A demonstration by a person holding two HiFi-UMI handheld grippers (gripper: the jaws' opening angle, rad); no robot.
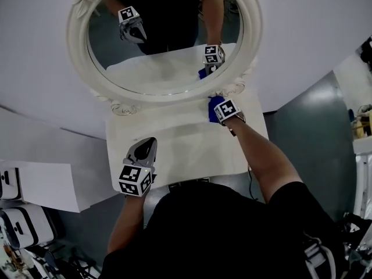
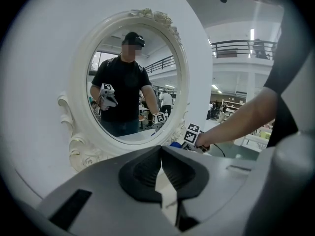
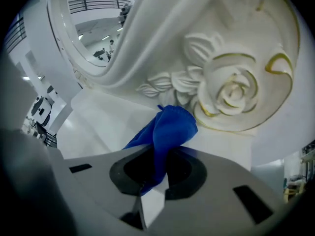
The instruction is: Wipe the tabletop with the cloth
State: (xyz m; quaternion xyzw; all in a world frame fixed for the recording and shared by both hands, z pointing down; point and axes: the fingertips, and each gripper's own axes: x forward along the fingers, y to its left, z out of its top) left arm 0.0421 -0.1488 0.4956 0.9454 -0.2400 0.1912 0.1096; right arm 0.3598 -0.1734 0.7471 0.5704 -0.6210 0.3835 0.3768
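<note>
White tabletop (image 1: 174, 144) under oval mirror (image 1: 78, 51).
Right gripper (image 1: 215, 109) pinches blue cloth (image 3: 170, 129) by carved rose (image 3: 231, 90) (its view only); left gripper (image 1: 150, 143) pressed together, empty.

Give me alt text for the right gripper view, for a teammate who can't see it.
The right gripper is shut on a bunched blue cloth, held at the back of the white tabletop, right in front of a gold-edged carved rose on the white mirror frame.

In the head view, the cloth (image 1: 214, 102) is mostly covered by the right gripper (image 1: 218, 112), and the top of the mirror (image 1: 78, 57) is cut off by the edge.
</note>
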